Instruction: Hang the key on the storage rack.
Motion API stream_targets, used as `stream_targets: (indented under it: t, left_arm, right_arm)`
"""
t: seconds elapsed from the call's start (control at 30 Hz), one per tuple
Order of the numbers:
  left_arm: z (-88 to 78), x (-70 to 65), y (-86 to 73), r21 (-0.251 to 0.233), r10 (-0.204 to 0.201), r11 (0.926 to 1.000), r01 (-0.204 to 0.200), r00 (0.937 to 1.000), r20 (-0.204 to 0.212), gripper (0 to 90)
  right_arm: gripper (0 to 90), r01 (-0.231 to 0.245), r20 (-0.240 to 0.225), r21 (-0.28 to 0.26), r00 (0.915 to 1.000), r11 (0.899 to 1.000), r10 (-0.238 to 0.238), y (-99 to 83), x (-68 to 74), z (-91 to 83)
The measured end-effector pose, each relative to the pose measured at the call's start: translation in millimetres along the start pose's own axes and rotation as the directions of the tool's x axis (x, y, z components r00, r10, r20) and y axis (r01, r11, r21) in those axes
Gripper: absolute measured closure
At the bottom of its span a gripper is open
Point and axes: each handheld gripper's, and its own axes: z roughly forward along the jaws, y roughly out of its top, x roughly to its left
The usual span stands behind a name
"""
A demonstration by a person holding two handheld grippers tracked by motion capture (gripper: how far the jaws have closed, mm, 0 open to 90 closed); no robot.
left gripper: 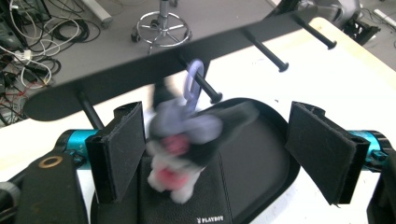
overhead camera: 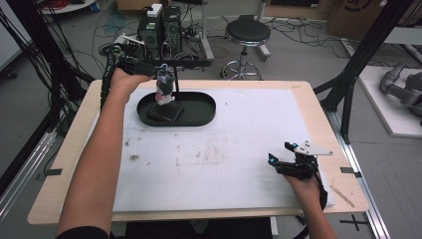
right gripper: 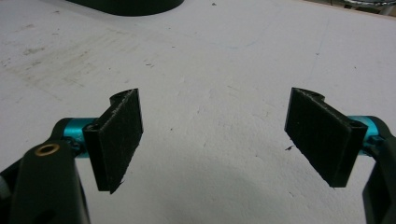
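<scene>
The plush keychain [left gripper: 180, 144] hangs by its lilac ring [left gripper: 194, 81] from a rack peg [left gripper: 208, 88], between the left hand-held gripper's [left gripper: 215, 149] wide-open jaws, untouched. It looks light, soft and squashy; grip its body gently.

We've got a plush toy [left gripper: 180, 149] that's mostly black with lavender patches, white at the bottom and pink-red blotches, hanging by a pale purple loop [left gripper: 193, 81] from a black peg rack [left gripper: 140, 65]. Right below the left tool [left gripper: 215, 149] sits a black oval tray [left gripper: 280, 140] with a black wallet [left gripper: 187, 207] lettered in white. Both tools have black pads on teal mounts. The surface [right gripper: 210, 70] under the right tool [right gripper: 212, 140] is white, with brownish smudges.
</scene>
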Motion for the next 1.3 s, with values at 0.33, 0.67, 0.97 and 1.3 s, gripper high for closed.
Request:
stream_targets:
  t: [0.33, 0.67, 0.97, 1.3]
  left_arm:
    - [-17.8, -13.2, -9.9, -0.013, 0.03, 0.9995, -0.029, 0.9988, 0.038, 20.1]
    - [-29.7, -36.1, -37.0, -0.002, 0.085, 0.9963, -0.086, 0.9922, 0.091, 20.1]
    - [-37.3, -64.1, -73.7, 0.003, 0.149, 0.9886, -0.15, 0.9806, 0.127, 19.8]
    - [-29.7, -72.7, -132.9, 0.034, 0.141, 0.9884, -0.148, 0.9784, 0.151, 18.0]
  right_arm:
    - [19.8, 0.004, -0.007, -0.001, 1.0, 1.0, -0.004, 1.2, 2.5, 0.7]
    - [19.8, 0.002, -0.006, -0.008, 1.0, 1.0, -0.002, 1.5, 4.2, -2.2]
    - [19.8, -0.003, -0.009, -0.005, 1.0, 1.0, 0.003, 0.9, 3.2, -1.8]
    - [19.8, -0.003, -0.012, 0.006, 0.9999, 1.0, 0.003, 0.6, 4.4, -1.0]
